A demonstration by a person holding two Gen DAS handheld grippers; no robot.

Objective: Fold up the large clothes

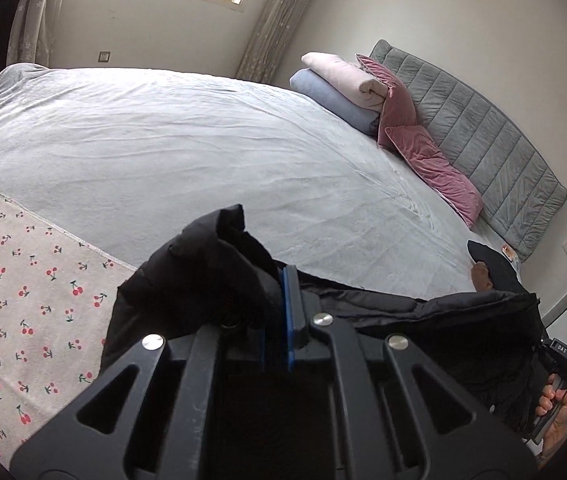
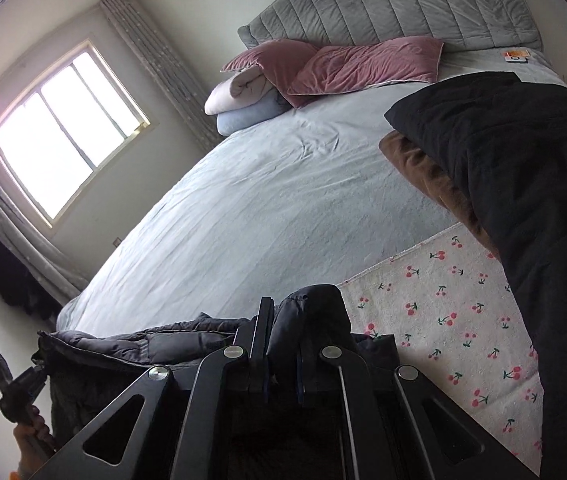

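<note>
A black padded jacket point(image 1: 423, 320) hangs stretched between my two grippers above the near edge of the bed. My left gripper point(image 1: 273, 300) is shut on a bunched corner of the jacket point(image 1: 211, 264). My right gripper point(image 2: 283, 332) is shut on another corner of the same jacket point(image 2: 315, 312); the fabric runs left from it point(image 2: 143, 344). The right gripper also shows at the far right of the left wrist view point(image 1: 563, 356), and the left gripper at the far left of the right wrist view point(image 2: 15, 392).
The bed has a pale blue sheet point(image 1: 203, 140) and a cherry-print cloth point(image 1: 23, 300) at its near edge. A black garment on a brown one point(image 2: 523, 184) lies on the bed. Pink pillows point(image 1: 423, 148), folded blankets point(image 1: 335, 88) and a grey headboard point(image 1: 483, 132) stand behind.
</note>
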